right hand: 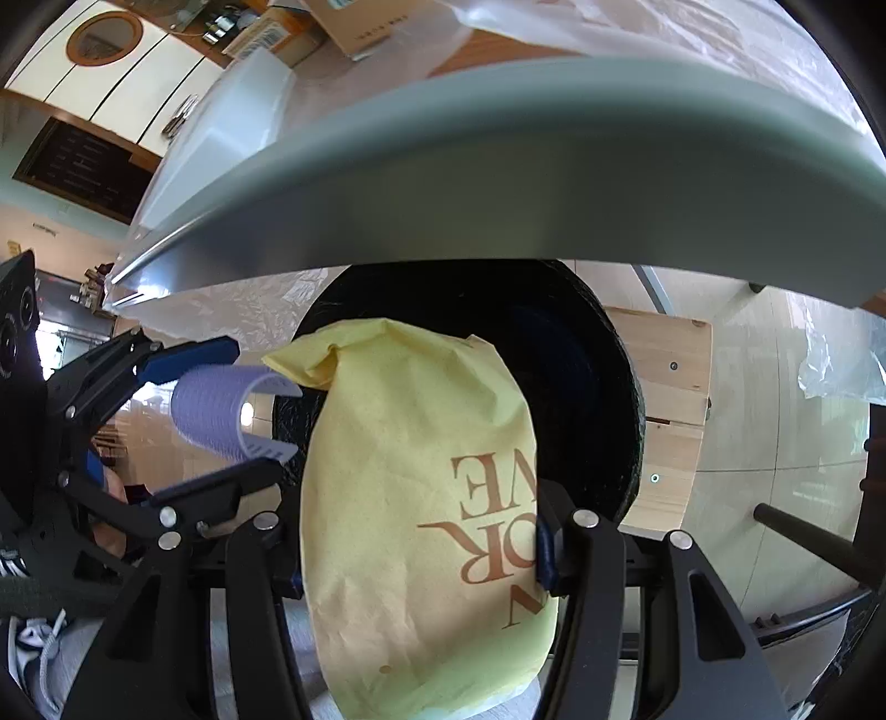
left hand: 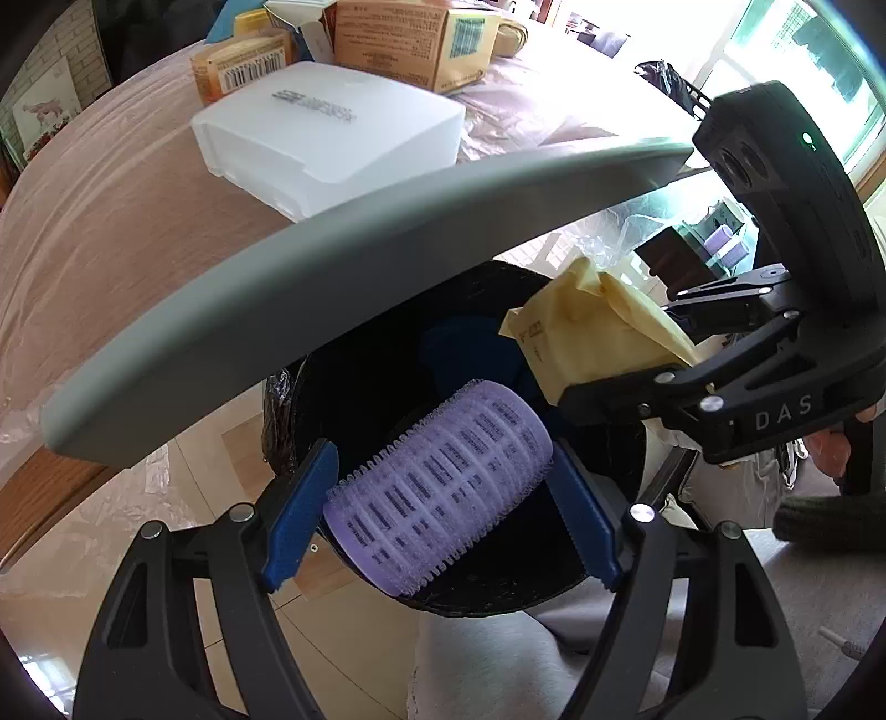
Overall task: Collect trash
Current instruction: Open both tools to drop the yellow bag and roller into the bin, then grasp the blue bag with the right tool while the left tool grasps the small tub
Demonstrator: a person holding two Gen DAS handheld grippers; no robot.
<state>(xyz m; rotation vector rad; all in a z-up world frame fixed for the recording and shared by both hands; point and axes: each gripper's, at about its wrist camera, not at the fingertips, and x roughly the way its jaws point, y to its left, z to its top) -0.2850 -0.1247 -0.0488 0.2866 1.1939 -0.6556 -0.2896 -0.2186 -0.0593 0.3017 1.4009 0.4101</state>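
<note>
Sunlit tiled floor [left hand: 354, 653] and a wide table [left hand: 127, 232] under a pinkish plastic cover fill the room, the table's grey edge [left hand: 354, 266] curving across both views. On the table sit a frosted white box [left hand: 332, 138] and, behind it, printed cardboard cartons [left hand: 410, 39]. Below the table edge stands a round black bin [right hand: 598, 387], dark inside, with something blue lying in it; a pale wooden stool [right hand: 670, 399] stands just beside it.

Over the bin's mouth hang two pieces of trash. The right tool [right hand: 426, 559] is clamped on a yellow paper bag [right hand: 410, 498] with brown lettering, its blue pads pressed into the bag's sides low down, the crumpled top reaching forward over the bin's rim. The left tool [left hand: 437, 498] is clenched on a purple hair roller [left hand: 443, 487], its blue pads [left hand: 296, 515] against the roller's two ends, the roller lying crosswise and slightly tilted above the bin's opening. Bag and roller hang near each other without touching, the roller to the bag's left in the right wrist view. Part of a hand [left hand: 830, 448] shows on the right tool's handle.
</note>
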